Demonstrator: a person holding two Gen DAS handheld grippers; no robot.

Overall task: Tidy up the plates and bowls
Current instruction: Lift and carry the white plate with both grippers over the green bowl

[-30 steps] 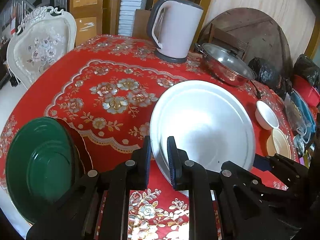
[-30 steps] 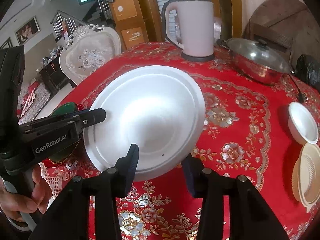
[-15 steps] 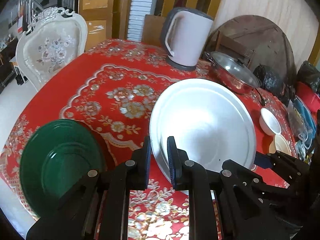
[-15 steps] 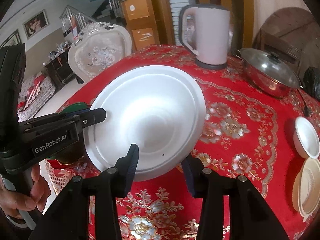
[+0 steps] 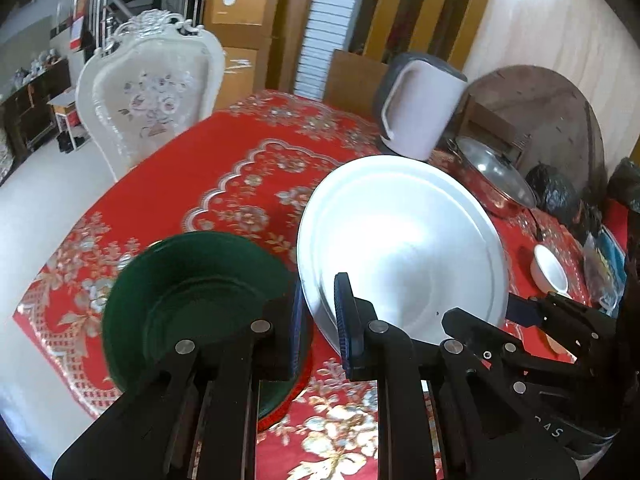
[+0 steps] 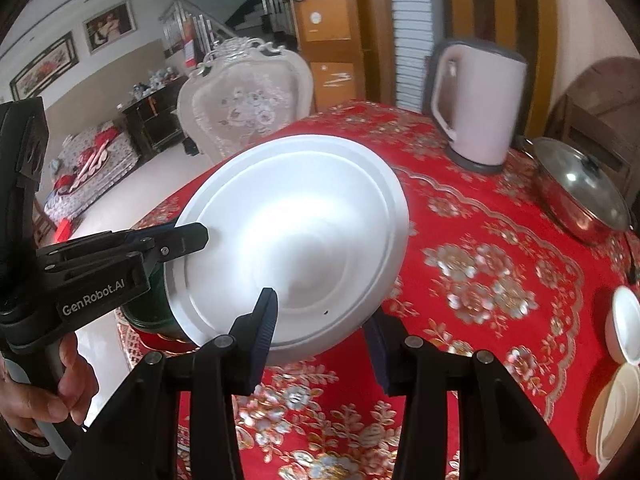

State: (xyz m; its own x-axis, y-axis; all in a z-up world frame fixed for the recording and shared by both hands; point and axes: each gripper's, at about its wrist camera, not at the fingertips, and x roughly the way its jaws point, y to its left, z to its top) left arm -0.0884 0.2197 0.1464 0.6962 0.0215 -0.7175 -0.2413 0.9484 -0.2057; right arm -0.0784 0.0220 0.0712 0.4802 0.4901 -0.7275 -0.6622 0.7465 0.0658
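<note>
Two grippers, my left gripper [image 5: 316, 316] and right gripper [image 6: 320, 340], pinched the big round white plate's [image 6: 292, 240] rim so it stayed steady above the dark green bowl [image 5: 192, 300].

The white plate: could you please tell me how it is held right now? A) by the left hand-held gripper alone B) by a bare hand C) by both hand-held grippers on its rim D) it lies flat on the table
C: the left hand-held gripper and the right hand-held gripper each clamp the rim of the white plate, which hangs tilted above the table.
</note>
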